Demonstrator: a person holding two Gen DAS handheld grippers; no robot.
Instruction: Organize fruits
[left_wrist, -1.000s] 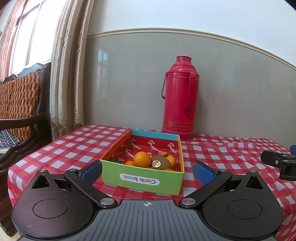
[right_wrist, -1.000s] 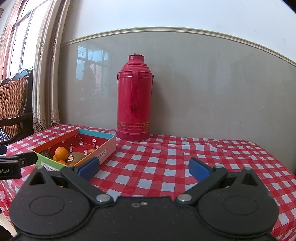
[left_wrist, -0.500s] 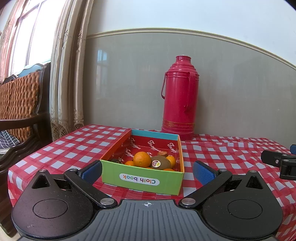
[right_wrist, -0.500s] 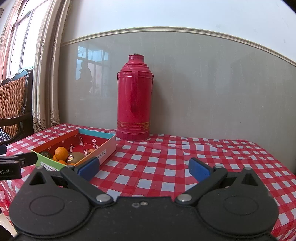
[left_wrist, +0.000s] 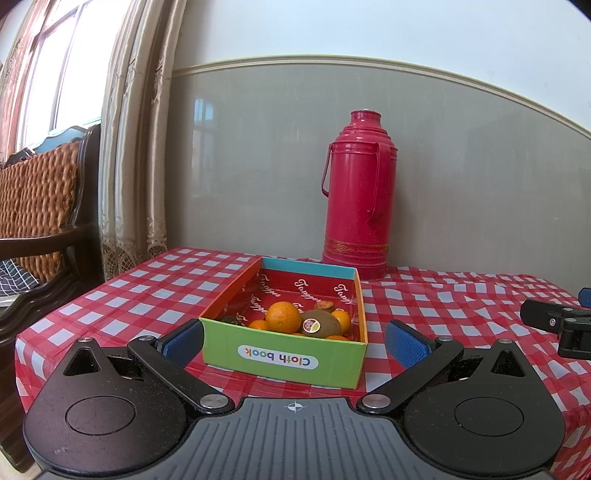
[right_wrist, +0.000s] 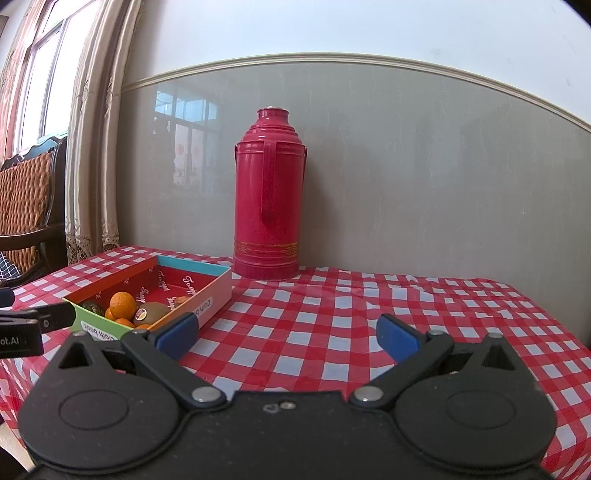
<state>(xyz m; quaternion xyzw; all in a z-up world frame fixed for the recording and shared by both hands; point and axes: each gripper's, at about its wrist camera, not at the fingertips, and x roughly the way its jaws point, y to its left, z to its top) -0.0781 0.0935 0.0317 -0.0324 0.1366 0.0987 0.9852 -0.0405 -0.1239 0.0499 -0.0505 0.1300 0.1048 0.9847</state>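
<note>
A colourful cardboard box (left_wrist: 284, 360) marked "Cloth book" sits on the red checked tablecloth. Inside it lie an orange (left_wrist: 283, 316), a brown kiwi (left_wrist: 320, 325) with a sticker and several smaller orange fruits. My left gripper (left_wrist: 294, 341) is open, its blue pads either side of the box's near green wall, just short of it. In the right wrist view the box (right_wrist: 155, 299) is at the left, and my right gripper (right_wrist: 287, 332) is open over bare cloth to the box's right, holding nothing.
A tall red thermos (left_wrist: 358, 218) stands behind the box against the grey wall. A wicker chair (left_wrist: 37, 206) and a curtain (left_wrist: 129, 147) are at the left, past the table's edge. The tablecloth (right_wrist: 369, 306) stretches out right of the box.
</note>
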